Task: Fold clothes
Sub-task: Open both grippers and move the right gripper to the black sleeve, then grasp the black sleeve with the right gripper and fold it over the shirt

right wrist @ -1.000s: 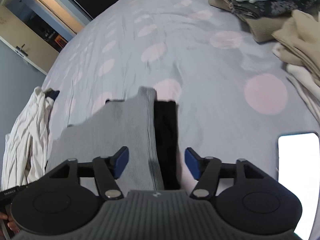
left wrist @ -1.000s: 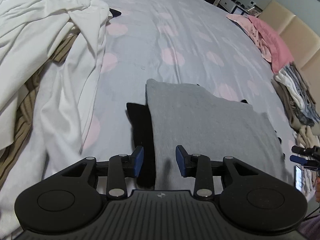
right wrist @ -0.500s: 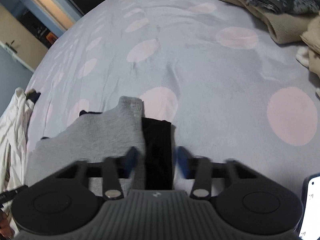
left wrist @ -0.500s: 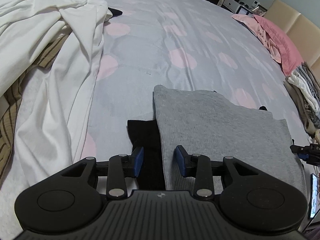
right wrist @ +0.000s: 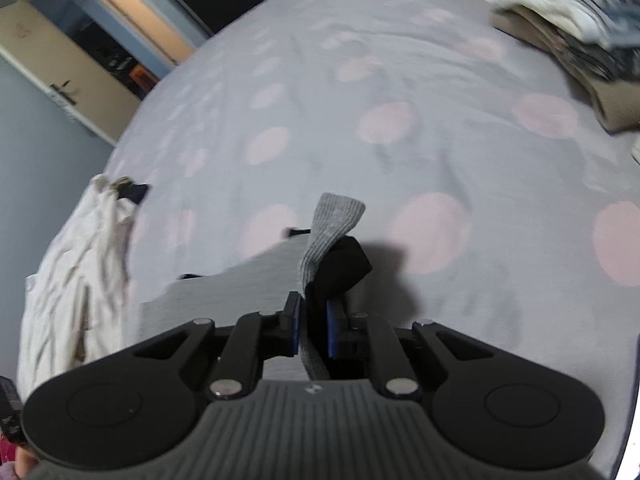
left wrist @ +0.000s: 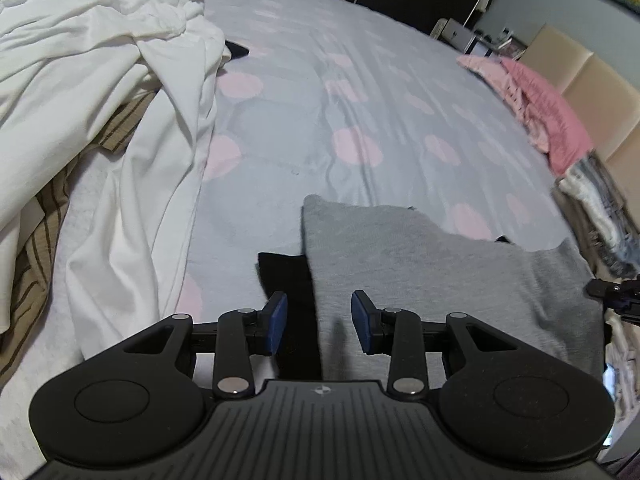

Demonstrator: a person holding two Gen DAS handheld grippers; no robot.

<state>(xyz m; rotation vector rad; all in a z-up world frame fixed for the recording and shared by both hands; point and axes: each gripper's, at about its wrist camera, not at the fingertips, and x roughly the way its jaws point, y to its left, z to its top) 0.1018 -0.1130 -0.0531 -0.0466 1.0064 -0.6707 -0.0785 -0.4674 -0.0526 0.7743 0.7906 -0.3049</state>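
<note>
The grey garment (left wrist: 432,276) lay flat on the bed (left wrist: 360,92). The right gripper (right wrist: 312,322) had its jaws clenched on one corner; the left gripper (left wrist: 318,322), jaws released, should grasp its corner before lifting evenly.

Bed (left wrist: 304,92): carries everything; all the clothes lie on its cover.
Folded garment (left wrist: 420,264): lies flat in the near middle, just ahead of the left gripper (left wrist: 319,323), whose jaws stand apart above the garment's left edge.
Loose clothes heap (left wrist: 92,92): left of the folded garment, apart from it.
Stacked clothes (left wrist: 596,204): at the bed's right edge, past the garment.
Pillow (left wrist: 548,120): behind that stack.
Right gripper (right wrist: 313,326): at the garment's right corner, jaws closed on it, corner lifted off the cover.
</note>
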